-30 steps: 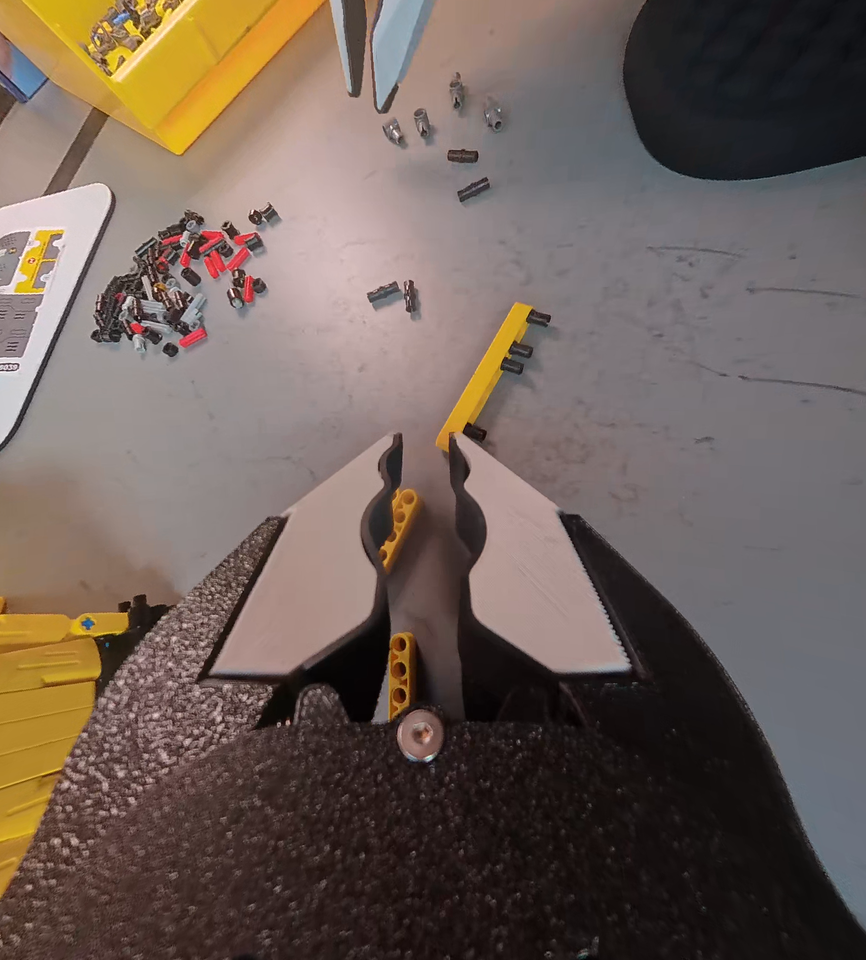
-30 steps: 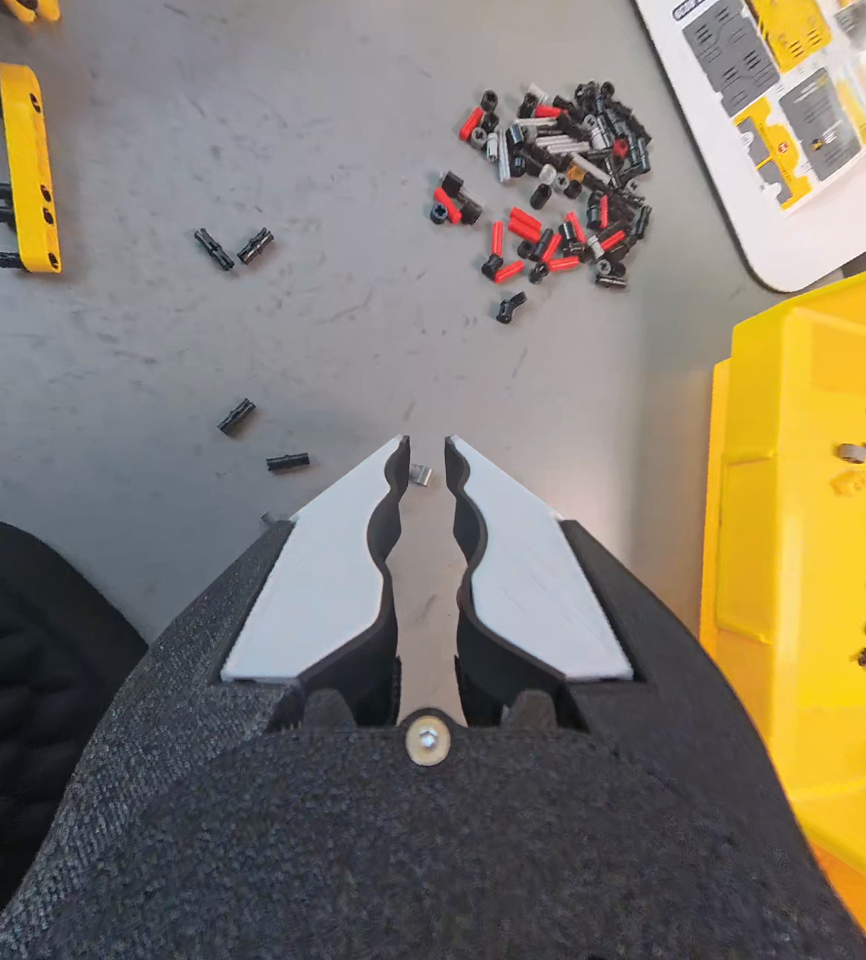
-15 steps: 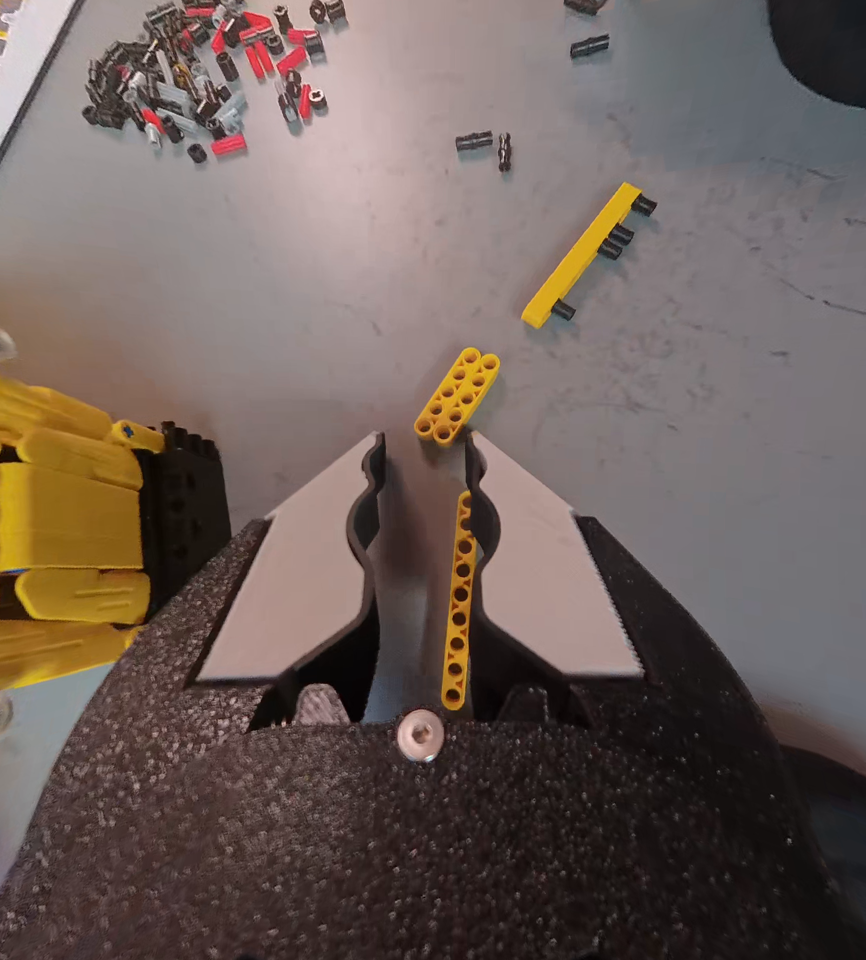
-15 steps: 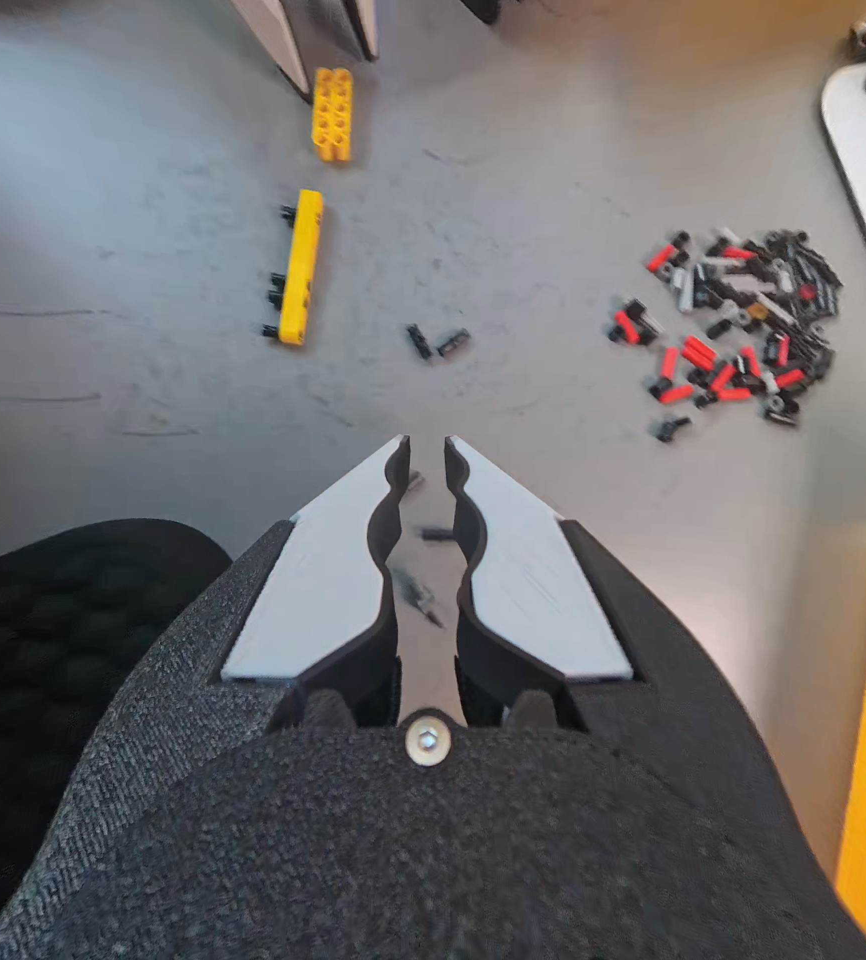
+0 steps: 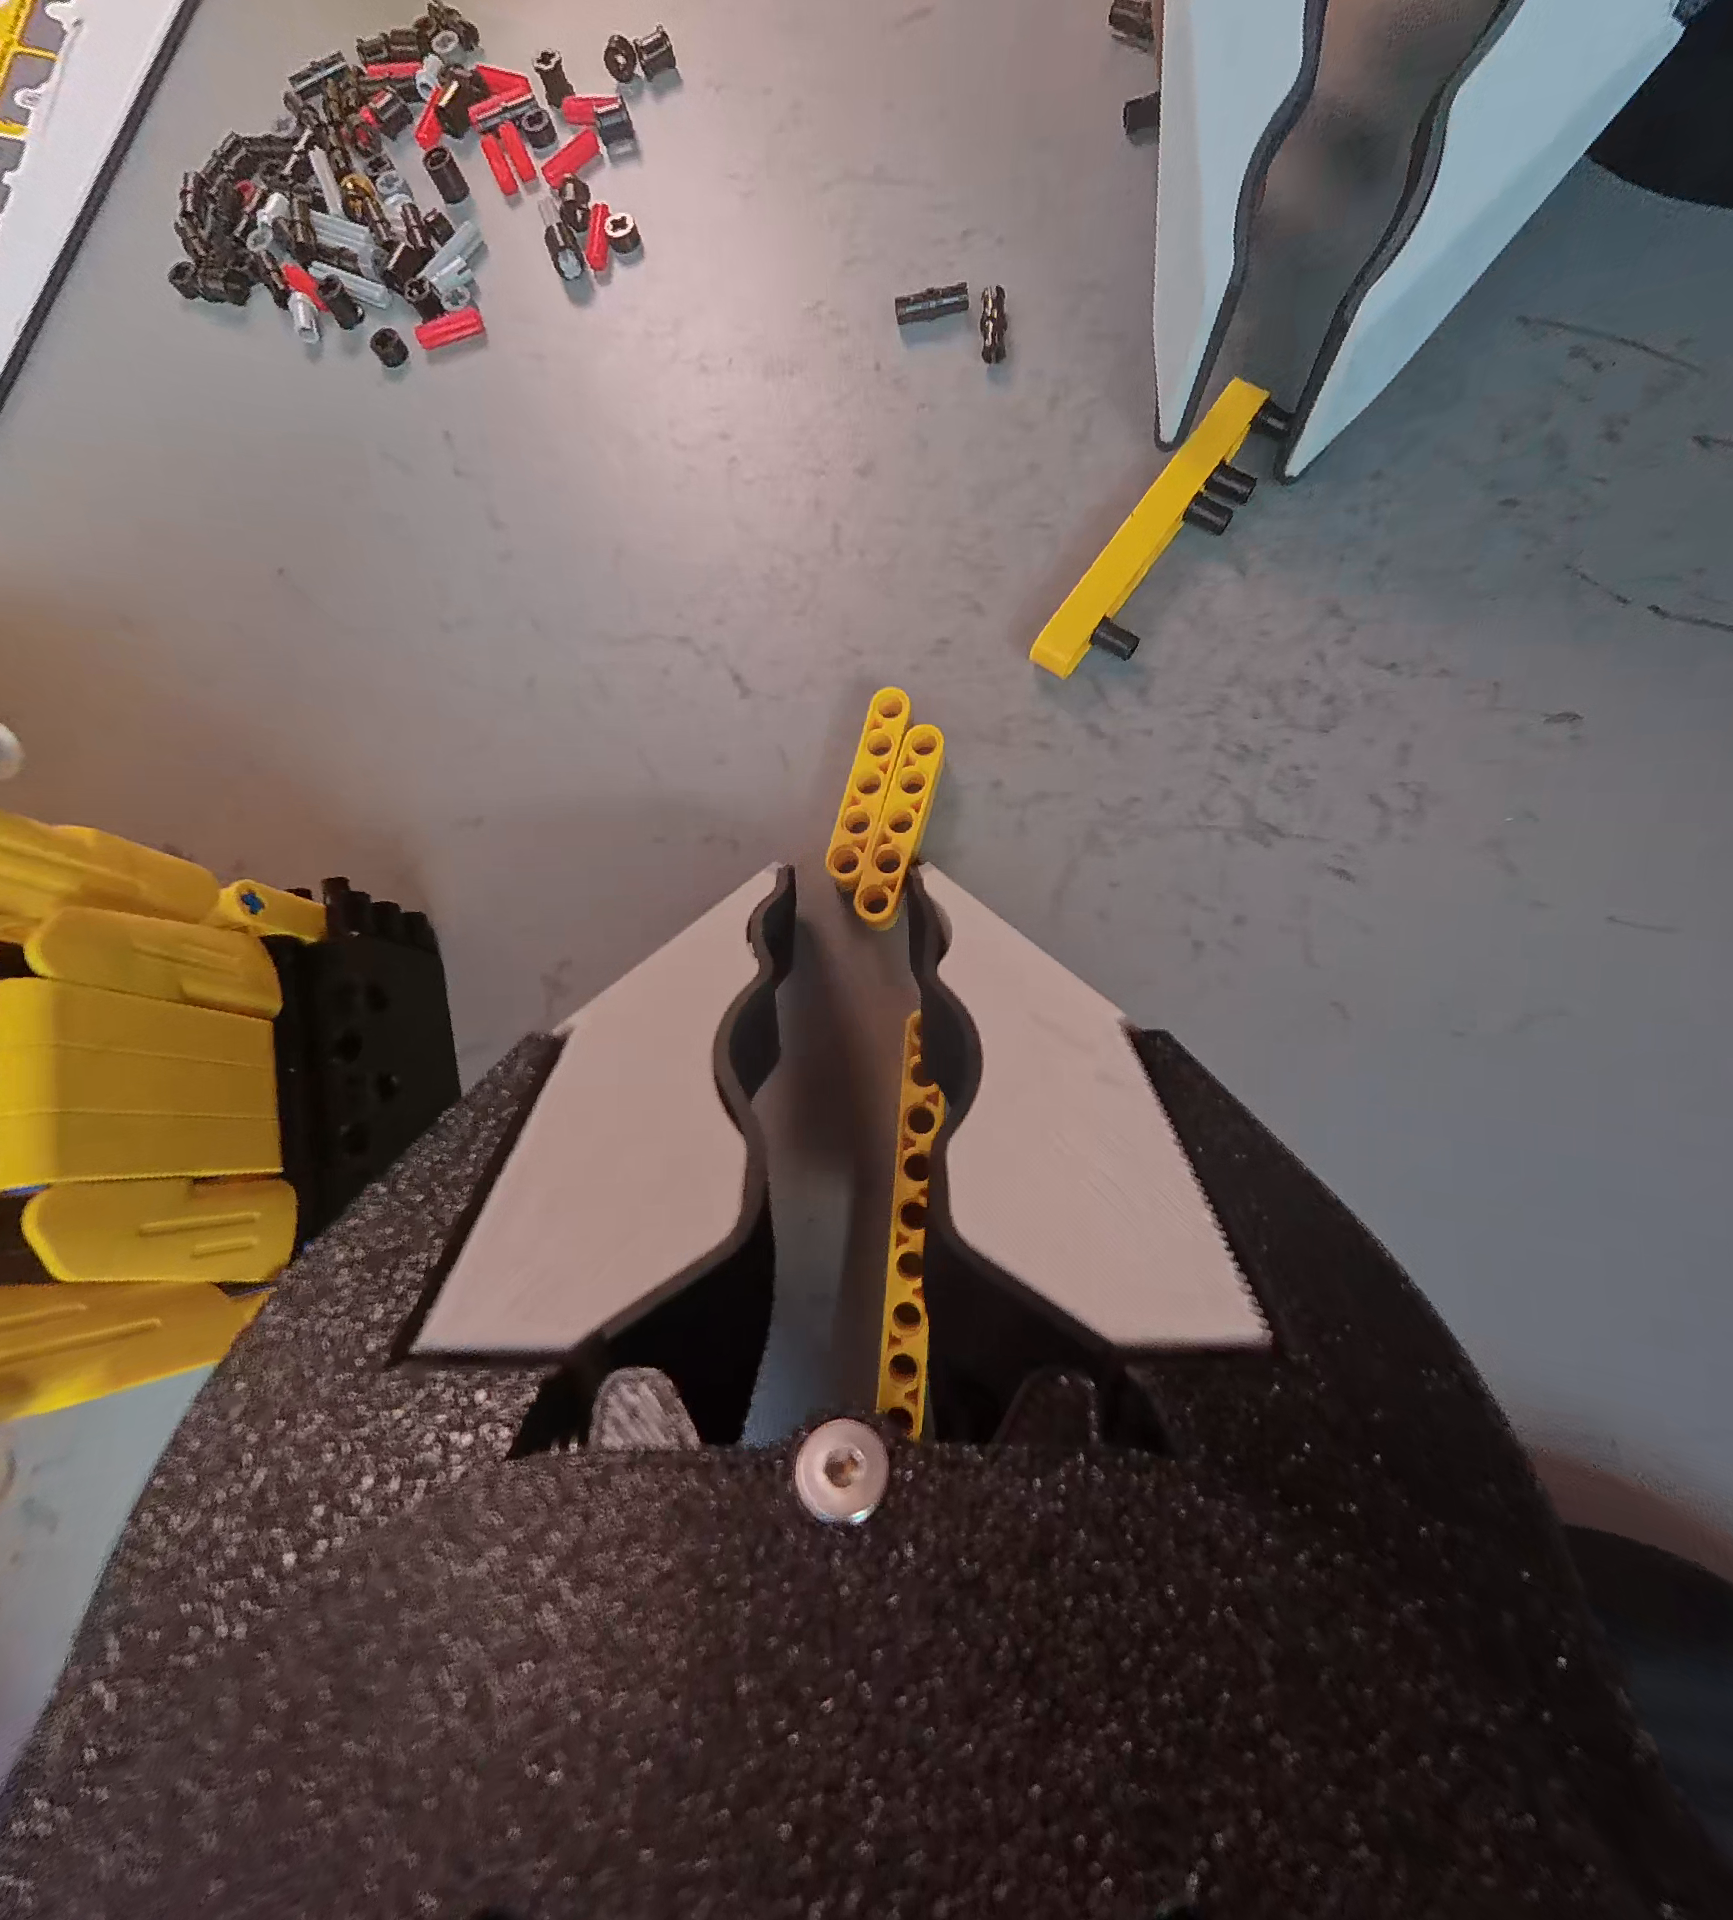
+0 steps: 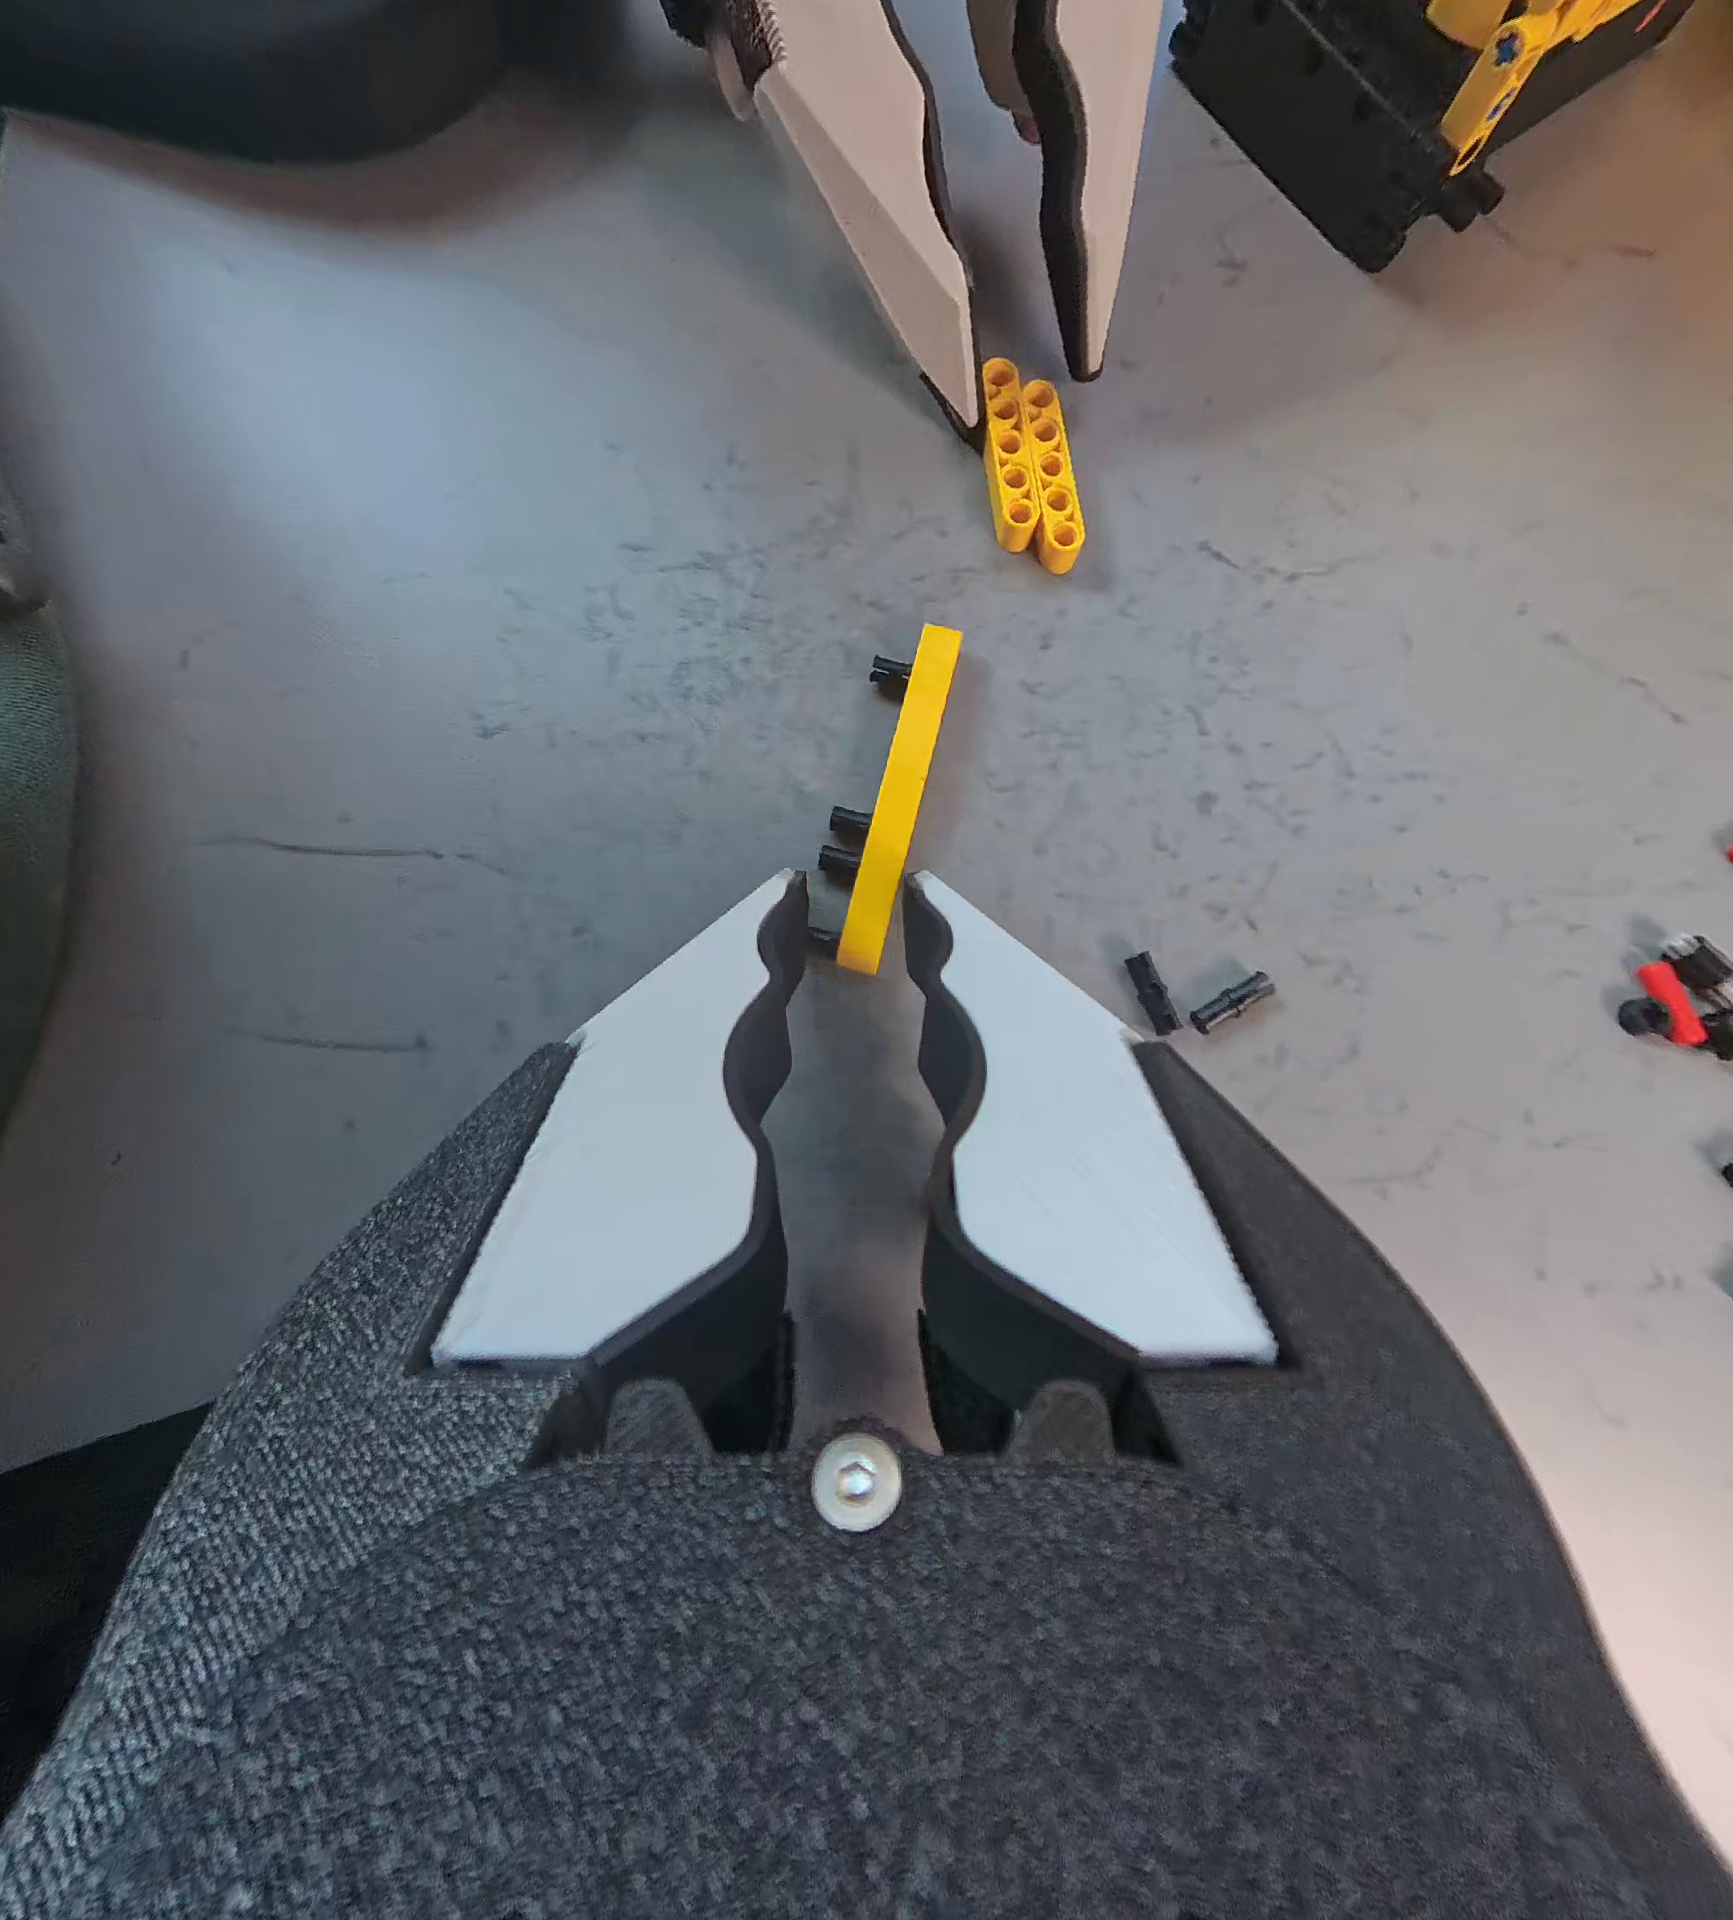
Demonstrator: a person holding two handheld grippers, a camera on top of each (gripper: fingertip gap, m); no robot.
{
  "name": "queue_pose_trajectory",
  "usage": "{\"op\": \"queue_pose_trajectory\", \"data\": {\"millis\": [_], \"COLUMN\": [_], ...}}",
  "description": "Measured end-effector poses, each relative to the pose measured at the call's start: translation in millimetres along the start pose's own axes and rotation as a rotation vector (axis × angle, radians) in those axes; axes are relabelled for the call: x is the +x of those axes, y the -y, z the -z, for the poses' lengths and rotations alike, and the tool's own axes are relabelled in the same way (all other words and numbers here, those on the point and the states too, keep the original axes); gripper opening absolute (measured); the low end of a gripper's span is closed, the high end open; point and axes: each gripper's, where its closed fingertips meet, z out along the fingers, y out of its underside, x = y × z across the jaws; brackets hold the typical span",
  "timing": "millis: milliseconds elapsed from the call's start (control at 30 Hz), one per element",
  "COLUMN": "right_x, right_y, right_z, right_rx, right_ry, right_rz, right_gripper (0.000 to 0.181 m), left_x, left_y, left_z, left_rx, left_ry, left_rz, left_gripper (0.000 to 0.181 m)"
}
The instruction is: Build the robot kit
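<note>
Since the earlier frame the right gripper (image 6: 849,883) has come down to the yellow pinned beam (image 6: 901,805), jaws open around its near end. Left gripper (image 5: 851,883), jaws open, tips beside the short yellow beam pair (image 5: 885,805) on the grey surface (image 5: 633,582).

your left gripper (image 5: 849,883) and right gripper (image 6: 846,883): pale grey wedge jaws, wavy black inner pads, speckled black bodies, one silver screw each.
</note>
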Motion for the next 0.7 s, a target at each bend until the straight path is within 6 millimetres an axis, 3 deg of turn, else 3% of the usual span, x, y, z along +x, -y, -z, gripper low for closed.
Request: {"op": "queue_pose_trajectory", "data": {"millis": [100, 333, 567, 700], "right_x": [2, 10, 17, 17], "right_y": [-2, -14, -16, -15], "right_z": [0, 10, 12, 11], "right_rx": [-0.016, -0.044, -0.037, -0.03], "right_ry": [-0.013, -0.022, -0.041, -0.047], "right_rz": [0.01, 0.001, -0.01, -0.006], "right_gripper": [0.008, 0.008, 0.008, 0.008], "left_x": [-1, 2, 7, 9], "left_y": [0, -2, -5, -3], "left_z": [3, 15, 6, 2], "left_rx": [0.003, 0.022, -0.009, -0.009], "left_ry": [0.006, -0.047, -0.066, -0.07], "left_rz": [-0.004, 0.027, 0.023, 0.03], "left_gripper": [0.019, 0.009, 0.016, 0.009]}}
